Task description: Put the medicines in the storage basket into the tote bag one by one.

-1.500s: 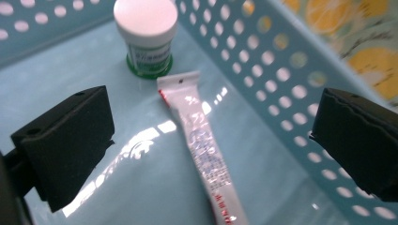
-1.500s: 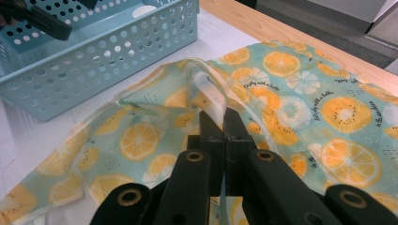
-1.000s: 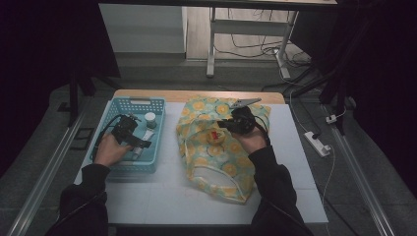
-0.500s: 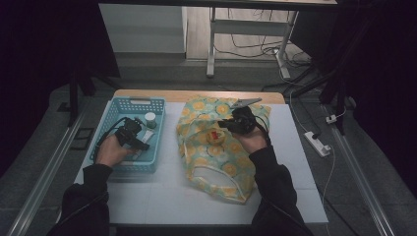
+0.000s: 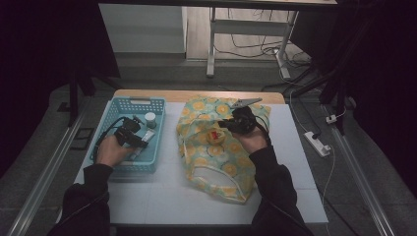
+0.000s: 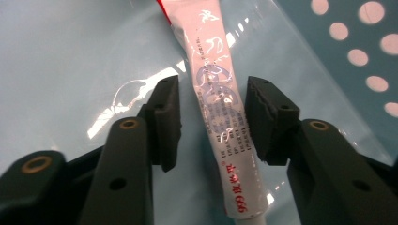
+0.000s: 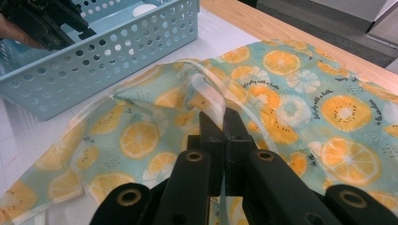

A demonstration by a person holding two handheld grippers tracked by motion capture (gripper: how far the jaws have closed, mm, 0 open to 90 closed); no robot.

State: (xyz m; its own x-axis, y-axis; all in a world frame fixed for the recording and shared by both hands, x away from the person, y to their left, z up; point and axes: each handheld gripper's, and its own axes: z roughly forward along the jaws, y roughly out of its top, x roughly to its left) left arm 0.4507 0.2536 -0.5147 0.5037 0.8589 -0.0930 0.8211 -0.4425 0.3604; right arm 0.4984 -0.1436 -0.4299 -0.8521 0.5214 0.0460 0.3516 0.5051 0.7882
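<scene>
Both hands low over the table, each with a gripper.

The left gripper (image 6: 211, 122) points down into the basket (image 5: 110, 115), jaws just closing around the tube (image 6: 218, 108), not yet touching. The right gripper (image 7: 224, 129) is clamped on the bag (image 7: 300, 93) edge.

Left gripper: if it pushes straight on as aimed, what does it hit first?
Likely the white tube, lying between the left gripper's closing pads, neither touching yet. Under it is the blue basket's floor; depth is unclear.

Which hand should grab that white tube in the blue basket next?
Left. The left gripper already straddles the white tube in the basket, jaws just closing around it. The right gripper is shut on the fruit-print bag.
</scene>
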